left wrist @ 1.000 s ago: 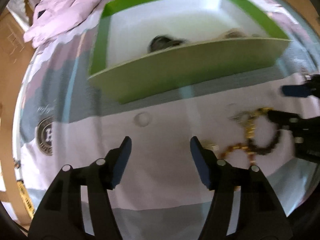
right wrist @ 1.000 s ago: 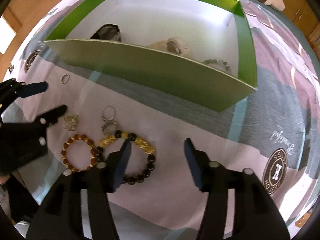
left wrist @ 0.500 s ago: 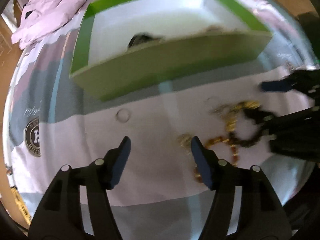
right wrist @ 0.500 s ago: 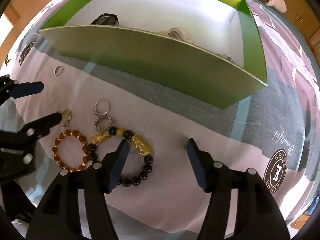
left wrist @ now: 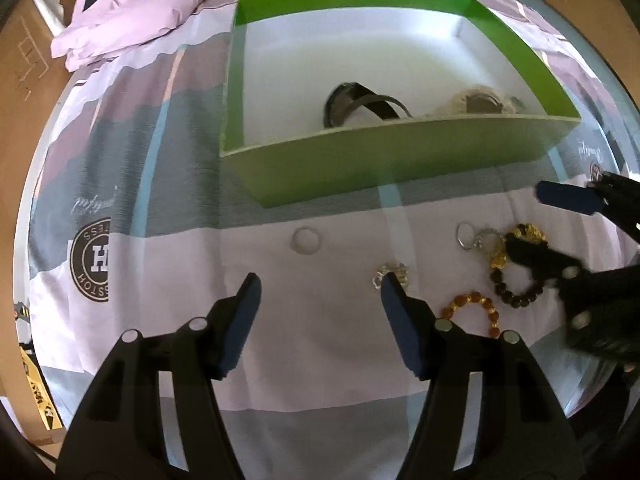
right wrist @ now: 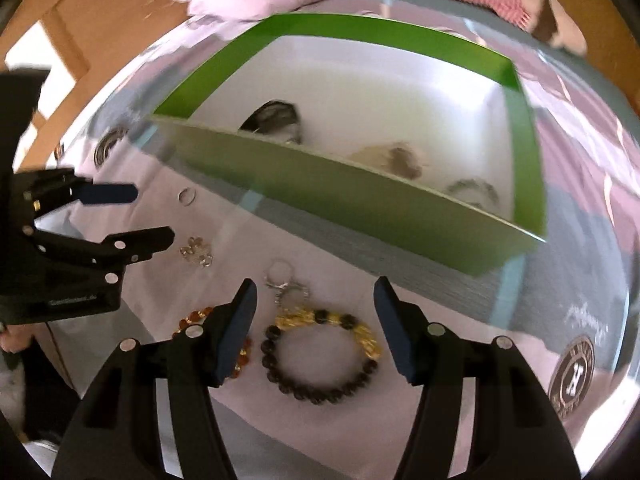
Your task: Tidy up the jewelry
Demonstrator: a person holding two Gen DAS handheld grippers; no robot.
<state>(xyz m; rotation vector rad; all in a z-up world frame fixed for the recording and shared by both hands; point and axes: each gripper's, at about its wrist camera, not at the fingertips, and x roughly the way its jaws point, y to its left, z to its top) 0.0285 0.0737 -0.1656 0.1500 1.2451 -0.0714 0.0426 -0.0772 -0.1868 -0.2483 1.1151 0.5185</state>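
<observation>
Low in the right wrist view, the right claw [right wrist: 314, 322] hangs released over the black-and-gold bracelet [right wrist: 320, 354]. The left claw [left wrist: 320, 300] is likewise released, empty. Amber bracelet [left wrist: 474, 312], keyring [right wrist: 286, 286], charm [right wrist: 196, 252] and ring [left wrist: 306, 240] remain on the bedsheet [left wrist: 320, 360]. Beyond, upper frame, the green box [left wrist: 380, 168] already holds several pieces.

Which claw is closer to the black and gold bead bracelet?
Right claw: the black and gold bead bracelet lies right between its open fingers. The left claw sits off to the side, by a small charm.
</observation>
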